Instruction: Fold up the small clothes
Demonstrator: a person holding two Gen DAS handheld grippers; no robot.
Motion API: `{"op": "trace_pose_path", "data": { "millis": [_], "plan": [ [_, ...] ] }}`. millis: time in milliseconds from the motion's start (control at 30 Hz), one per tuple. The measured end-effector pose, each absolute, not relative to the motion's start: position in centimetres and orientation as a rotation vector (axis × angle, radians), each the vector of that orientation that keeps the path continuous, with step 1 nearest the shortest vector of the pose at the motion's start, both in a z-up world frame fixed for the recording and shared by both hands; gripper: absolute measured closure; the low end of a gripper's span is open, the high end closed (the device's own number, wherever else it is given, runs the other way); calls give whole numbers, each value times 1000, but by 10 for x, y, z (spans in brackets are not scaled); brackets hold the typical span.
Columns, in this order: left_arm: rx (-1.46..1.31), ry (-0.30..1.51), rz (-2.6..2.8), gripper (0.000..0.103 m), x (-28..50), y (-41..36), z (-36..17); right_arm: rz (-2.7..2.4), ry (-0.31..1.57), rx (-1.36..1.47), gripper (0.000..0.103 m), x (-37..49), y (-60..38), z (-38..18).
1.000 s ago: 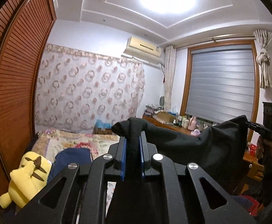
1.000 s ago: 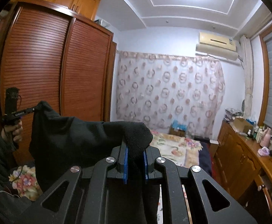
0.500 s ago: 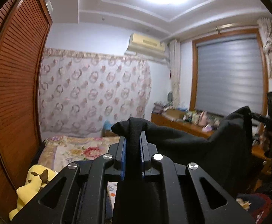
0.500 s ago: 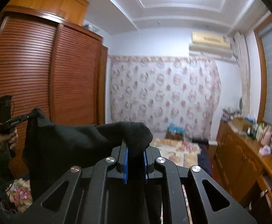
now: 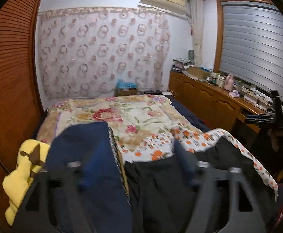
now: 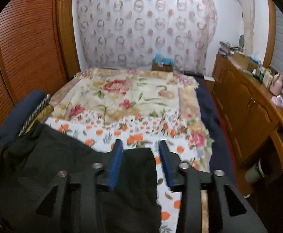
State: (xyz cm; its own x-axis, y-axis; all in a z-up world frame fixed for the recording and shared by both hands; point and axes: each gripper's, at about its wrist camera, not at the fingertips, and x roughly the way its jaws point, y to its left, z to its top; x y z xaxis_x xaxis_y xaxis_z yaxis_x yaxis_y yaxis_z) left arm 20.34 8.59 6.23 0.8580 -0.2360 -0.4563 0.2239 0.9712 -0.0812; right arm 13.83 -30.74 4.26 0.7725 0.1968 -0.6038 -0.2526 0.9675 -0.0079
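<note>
**Two Sets of Fingers Spread Over a Black Garment on the Bed**

Both grippers stand with fingers wide and nothing pinched between them. The left gripper (image 5: 133, 172) is blurred in its own view, but its blue pads sit far apart. The right gripper (image 6: 140, 161) shows its two blue fingers (image 6: 116, 160) parted, with a flap of cloth lying loose in the gap.

The black garment (image 6: 63, 165) lies spread on the bed, on top of an orange-flowered sheet (image 6: 133, 134) that covers the near end of the floral quilt (image 6: 133, 95). It looks light, soft and limp: it will sag and crease wherever I lift it, and a thin single layer could slip from a shallow pinch. I judge the best hold to be at a corner or along a hem, one gripper at each end of the same edge, so the cloth hangs flat as it is carried over.

To my left a stack of folded dark-blue cloth (image 5: 87, 155) sits just beside the garment, with a yellow plush toy (image 5: 23, 167) past it near the wardrobe (image 5: 9, 77); I should keep the fold from dragging into that stack. Ahead the quilt gives open room. On the right the bed edge drops toward the wooden cabinets (image 6: 244, 104), so the right side has less margin.
</note>
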Motion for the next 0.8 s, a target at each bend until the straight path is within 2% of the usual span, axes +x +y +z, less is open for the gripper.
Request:
{"op": "trace_pose_path", "data": {
  "millis": [133,433,800],
  "plan": [
    [-19,500,-261,20,180,75,56,259,642,-98,45,135,-308,40],
    [-35,598,-325,20,135,50,1,292,664,-36,45,84,-340,10],
    [2,787,-367,20,139,13,-56,241,740,23,45,67,-365,-7]
  ]
}}
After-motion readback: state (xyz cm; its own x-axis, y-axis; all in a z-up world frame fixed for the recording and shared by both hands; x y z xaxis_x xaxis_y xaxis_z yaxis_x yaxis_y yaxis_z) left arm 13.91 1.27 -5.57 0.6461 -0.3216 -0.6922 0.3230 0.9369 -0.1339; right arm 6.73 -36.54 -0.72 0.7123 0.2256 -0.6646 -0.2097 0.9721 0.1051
